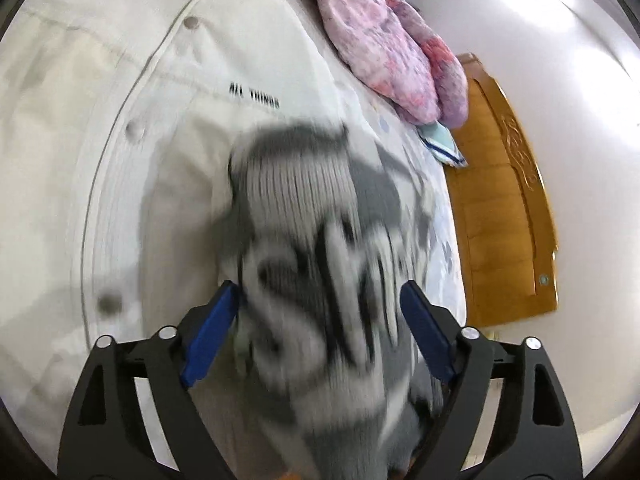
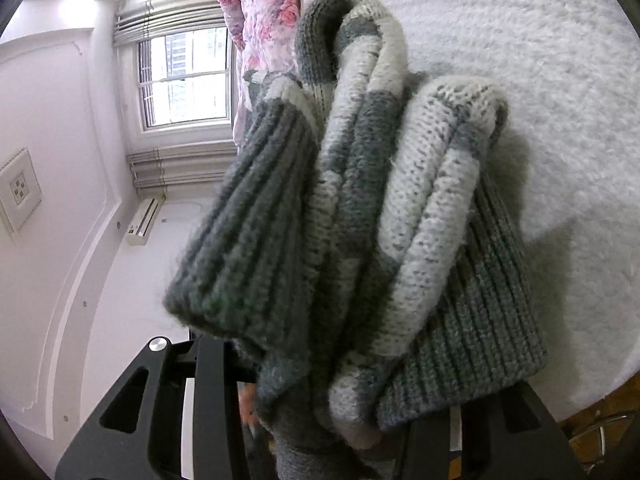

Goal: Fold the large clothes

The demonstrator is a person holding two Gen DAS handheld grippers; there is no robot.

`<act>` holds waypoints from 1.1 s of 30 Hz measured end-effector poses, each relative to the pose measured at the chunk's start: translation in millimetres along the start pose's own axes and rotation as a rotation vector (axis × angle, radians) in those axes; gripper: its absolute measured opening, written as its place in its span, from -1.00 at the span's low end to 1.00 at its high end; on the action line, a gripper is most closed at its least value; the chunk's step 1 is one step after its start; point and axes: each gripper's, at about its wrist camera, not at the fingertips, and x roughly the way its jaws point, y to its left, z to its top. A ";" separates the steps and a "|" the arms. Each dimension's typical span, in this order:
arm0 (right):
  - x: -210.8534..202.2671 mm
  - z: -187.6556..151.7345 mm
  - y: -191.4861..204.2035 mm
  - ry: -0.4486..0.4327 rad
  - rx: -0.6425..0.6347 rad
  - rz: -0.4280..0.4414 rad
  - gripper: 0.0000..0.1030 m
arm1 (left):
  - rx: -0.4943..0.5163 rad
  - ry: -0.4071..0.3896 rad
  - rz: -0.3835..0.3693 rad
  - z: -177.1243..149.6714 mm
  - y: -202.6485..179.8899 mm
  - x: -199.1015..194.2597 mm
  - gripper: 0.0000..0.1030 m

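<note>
A grey and white knit sweater (image 1: 312,220), blurred in the left wrist view, lies bunched on a white jacket (image 1: 160,120) with snap buttons that is spread on the bed. My left gripper (image 1: 320,286) is open; its blue pads (image 1: 208,332) stand wide apart on either side of the sweater without pinching it. In the right wrist view a thick bundle of the sweater (image 2: 360,200), ribbed hem towards the camera, fills the jaws of my right gripper (image 2: 344,360), which is shut on it. The knit hides the right fingertips. Behind the bundle lies a white fluffy fabric (image 2: 520,80).
A pink and purple floral quilt (image 1: 380,40) is heaped at the far side of the bed. A wooden bed frame (image 1: 504,220) runs along the right edge, with the white wall beyond. The right wrist view is rolled sideways and shows a window (image 2: 188,76) and an air conditioner (image 2: 144,222).
</note>
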 end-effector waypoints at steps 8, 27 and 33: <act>35.9 17.3 18.5 0.003 0.015 -0.007 -0.26 | -0.081 -0.030 0.027 47.8 18.8 35.4 0.90; -38.7 84.4 140.3 -0.174 -0.482 -0.283 -0.35 | 0.033 -0.097 -0.165 -2.7 -48.1 67.3 0.60; -101.3 130.0 146.3 -0.325 -0.503 -0.273 -0.35 | 0.126 -0.021 -0.258 -7.2 -138.2 137.3 0.60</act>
